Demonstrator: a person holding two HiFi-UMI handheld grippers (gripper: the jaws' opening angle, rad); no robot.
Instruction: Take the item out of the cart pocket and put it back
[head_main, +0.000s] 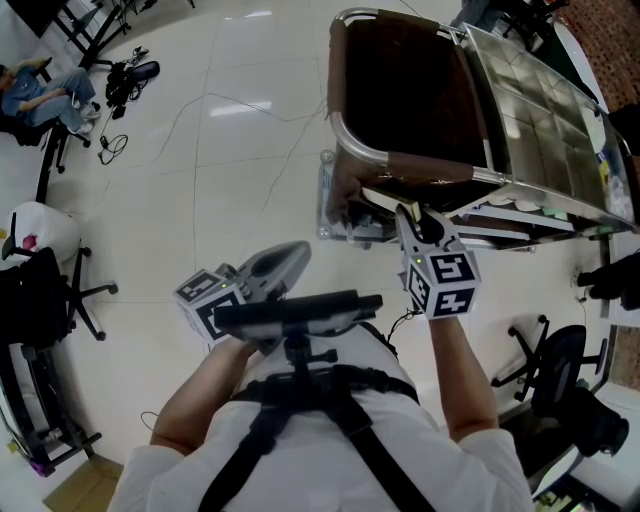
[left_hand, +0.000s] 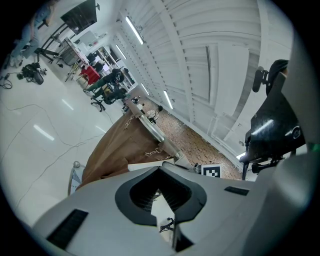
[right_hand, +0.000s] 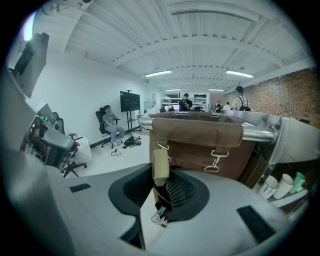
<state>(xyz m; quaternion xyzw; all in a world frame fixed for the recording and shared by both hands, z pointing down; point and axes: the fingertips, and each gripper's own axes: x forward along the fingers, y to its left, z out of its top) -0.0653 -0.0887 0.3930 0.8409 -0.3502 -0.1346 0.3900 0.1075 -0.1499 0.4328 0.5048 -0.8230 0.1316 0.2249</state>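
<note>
One tan box (right_hand: 160, 164) stands upright at centre frame, clamped in the fingers of the right gripper (head_main: 415, 225), just in front of the single brown pocket (right_hand: 200, 137) and its two metal clips (right_hand: 216, 160) on the one cart (head_main: 540, 110). At lower left, the left gripper (left_hand: 160, 171) is empty, its fingers closed together.
</note>
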